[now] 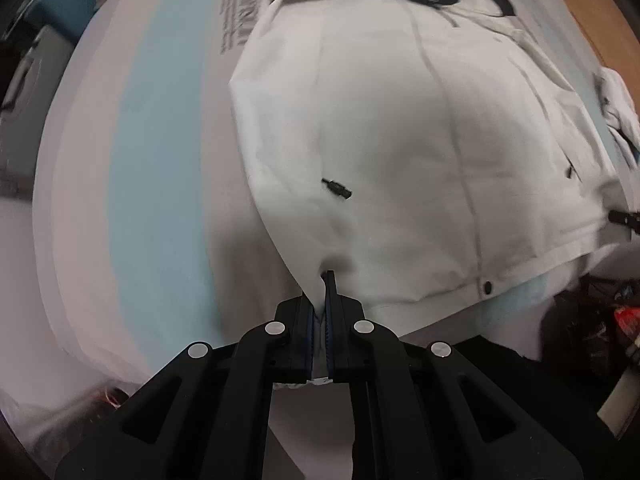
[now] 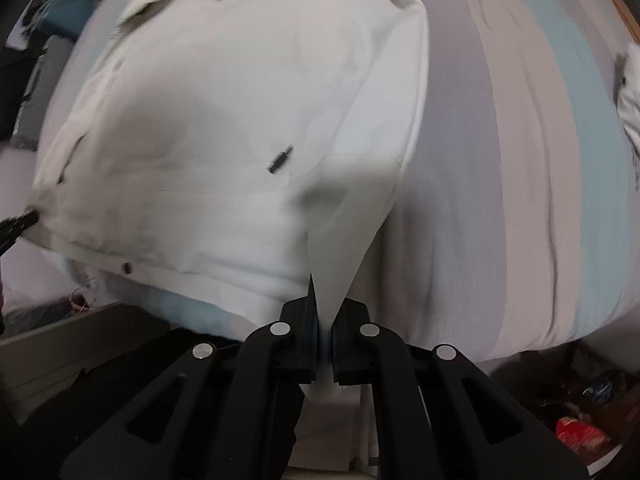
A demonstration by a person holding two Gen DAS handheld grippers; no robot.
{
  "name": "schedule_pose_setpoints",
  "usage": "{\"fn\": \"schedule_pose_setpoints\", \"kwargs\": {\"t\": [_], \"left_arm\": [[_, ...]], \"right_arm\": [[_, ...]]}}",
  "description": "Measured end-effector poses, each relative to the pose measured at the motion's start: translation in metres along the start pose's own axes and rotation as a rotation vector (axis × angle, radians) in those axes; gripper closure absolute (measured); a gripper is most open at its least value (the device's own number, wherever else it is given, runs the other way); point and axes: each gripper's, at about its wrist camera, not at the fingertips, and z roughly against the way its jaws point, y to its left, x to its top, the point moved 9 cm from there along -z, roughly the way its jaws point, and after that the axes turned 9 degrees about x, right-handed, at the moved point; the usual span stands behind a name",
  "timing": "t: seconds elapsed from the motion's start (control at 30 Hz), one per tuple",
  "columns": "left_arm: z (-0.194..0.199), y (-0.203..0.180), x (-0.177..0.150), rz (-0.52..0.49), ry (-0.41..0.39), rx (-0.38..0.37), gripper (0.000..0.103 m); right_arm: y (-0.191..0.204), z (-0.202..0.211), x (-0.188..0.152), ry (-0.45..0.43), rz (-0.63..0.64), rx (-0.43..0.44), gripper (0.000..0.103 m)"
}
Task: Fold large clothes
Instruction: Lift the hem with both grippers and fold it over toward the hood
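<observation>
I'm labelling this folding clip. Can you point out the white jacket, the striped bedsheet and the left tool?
white jacket (image 1: 400, 140): left wrist view, on its flat middle panel.
striped bedsheet (image 1: 156, 160): left wrist view, on the light blue stripe.
left tool (image 1: 320, 312): left wrist view, between fingertips pinching the jacket's hem.

Both wrist views: even, soft indoor light, no glare. White jacket is the brightest area, nearly washed out. Strong fisheye bending; corners fall to black. Right view motion-blurred over the jacket and striped bedsheet; left view sharper. Soft grey shadow beneath the jacket's lifted hem.
</observation>
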Motion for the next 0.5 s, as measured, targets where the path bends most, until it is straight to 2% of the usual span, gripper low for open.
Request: {"fn": "schedule_pose_setpoints", "kwargs": {"t": [0.17, 0.2, 0.3, 0.5], "left_arm": [[0.013, 0.020, 0.010, 0.004, 0.000, -0.046, 0.100], [0.010, 0.026, 0.010, 0.002, 0.006, -0.050, 0.100], [0.013, 0.025, 0.014, 0.005, 0.031, -0.068, 0.100], [0.021, 0.020, 0.032, -0.021, 0.068, -0.044, 0.100]], "right_arm": [[0.007, 0.026, 0.010, -0.007, 0.010, 0.029, 0.099], [-0.007, 0.037, 0.007, -0.005, 0.013, 0.034, 0.099], [-0.013, 0.041, 0.013, 0.015, -0.009, 0.056, 0.099], [-0.019, 0.054, 0.047, 0.054, 0.008, 0.108, 0.099]]}}
